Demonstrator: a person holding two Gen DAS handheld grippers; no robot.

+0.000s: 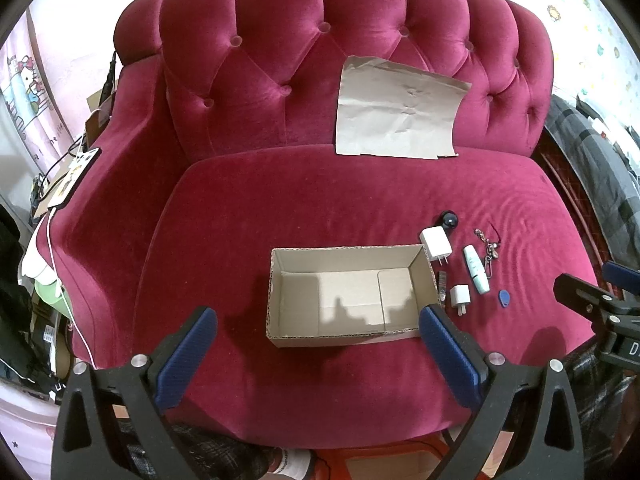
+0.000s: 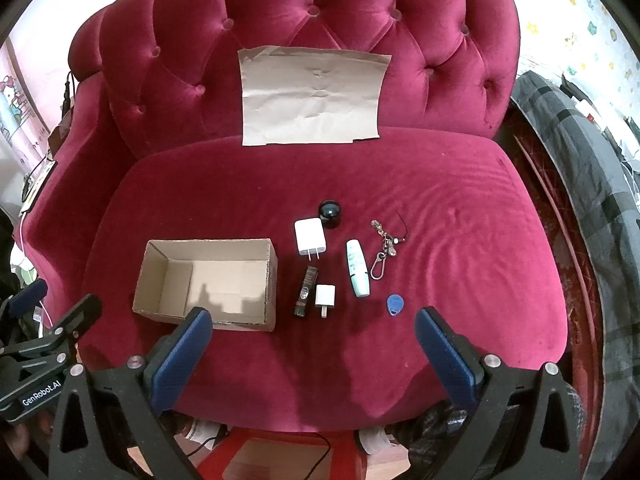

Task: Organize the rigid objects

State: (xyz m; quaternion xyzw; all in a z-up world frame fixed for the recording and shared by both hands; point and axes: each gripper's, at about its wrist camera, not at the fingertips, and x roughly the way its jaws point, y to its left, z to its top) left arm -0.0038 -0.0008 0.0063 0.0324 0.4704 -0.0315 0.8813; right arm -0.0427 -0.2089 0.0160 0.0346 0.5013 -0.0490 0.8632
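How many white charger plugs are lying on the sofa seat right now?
2. The larger charger plug lies beside the box's far right corner, near the black round object; the smaller charger plug lies nearer, beside the dark tube.

A crimson velvet sofa with a button-tufted back filled the room's middle. Behind it stood a pale wall with small star stickers, a grey plaid blanket heaped at the right.

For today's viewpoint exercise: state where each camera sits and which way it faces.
Left wrist: on the left gripper, open, facing the cardboard box on the red sofa; the right gripper shows at the right edge.
Right wrist: on the right gripper, open, facing the small items beside the box, such as the large white charger.
Shared: box, sofa, items.
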